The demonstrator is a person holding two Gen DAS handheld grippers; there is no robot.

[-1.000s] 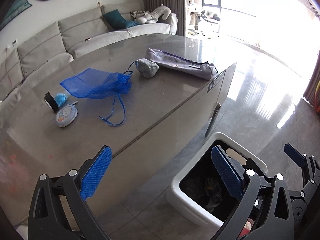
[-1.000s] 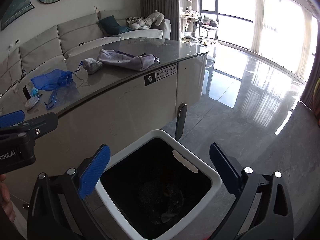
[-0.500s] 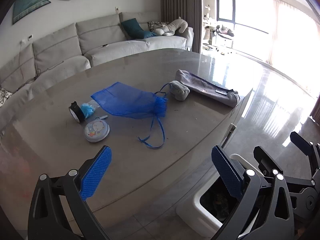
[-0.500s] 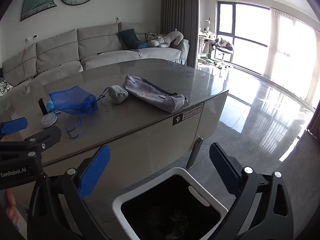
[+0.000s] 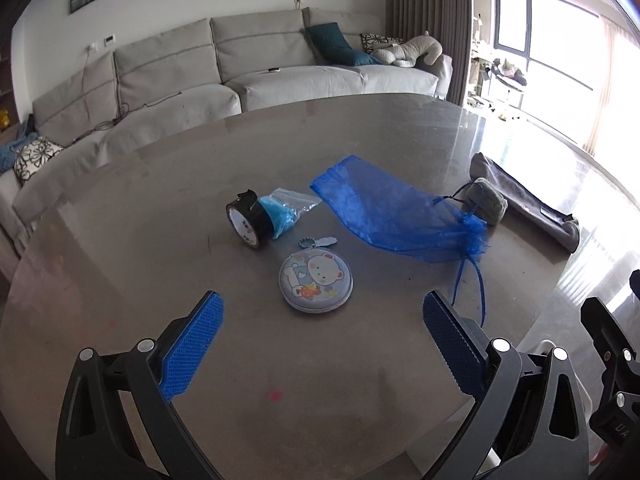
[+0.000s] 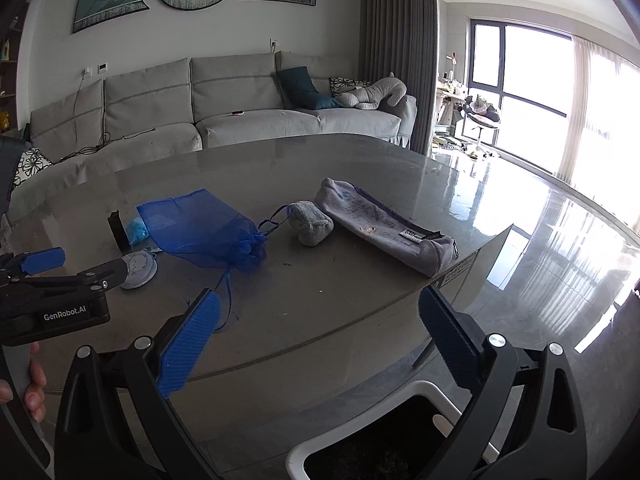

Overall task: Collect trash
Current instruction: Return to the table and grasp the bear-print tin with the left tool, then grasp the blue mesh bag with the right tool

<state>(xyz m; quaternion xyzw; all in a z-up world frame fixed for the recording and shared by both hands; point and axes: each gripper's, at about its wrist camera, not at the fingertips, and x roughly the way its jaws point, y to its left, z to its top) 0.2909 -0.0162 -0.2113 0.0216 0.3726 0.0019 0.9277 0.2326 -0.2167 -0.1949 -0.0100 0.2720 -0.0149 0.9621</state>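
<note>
On the grey table [image 5: 160, 240] lie a blue mesh drawstring bag [image 5: 392, 208], a black tape roll [image 5: 248, 220] against a clear packet of blue stuff [image 5: 284, 212], a round bear-print case [image 5: 316, 282], a small grey wad [image 5: 486, 202] and a long grey pencil pouch [image 5: 528, 204]. My left gripper [image 5: 322, 340] is open and empty, above the table just short of the round case. My right gripper [image 6: 320, 340] is open and empty over the table's near edge, above the white trash bin [image 6: 400, 436]. The bag [image 6: 208, 236], wad [image 6: 310, 222] and pouch [image 6: 384, 232] lie ahead of it.
A grey sofa [image 6: 200, 112] with cushions runs behind the table. Shiny floor and bright windows [image 6: 520, 100] are to the right. The left gripper body [image 6: 52, 300] shows at the left of the right wrist view.
Both grippers have risen and swung from the trash bin on the floor up toward the tabletop. The left one now hovers over the table near the round case. Both stayed open.
</note>
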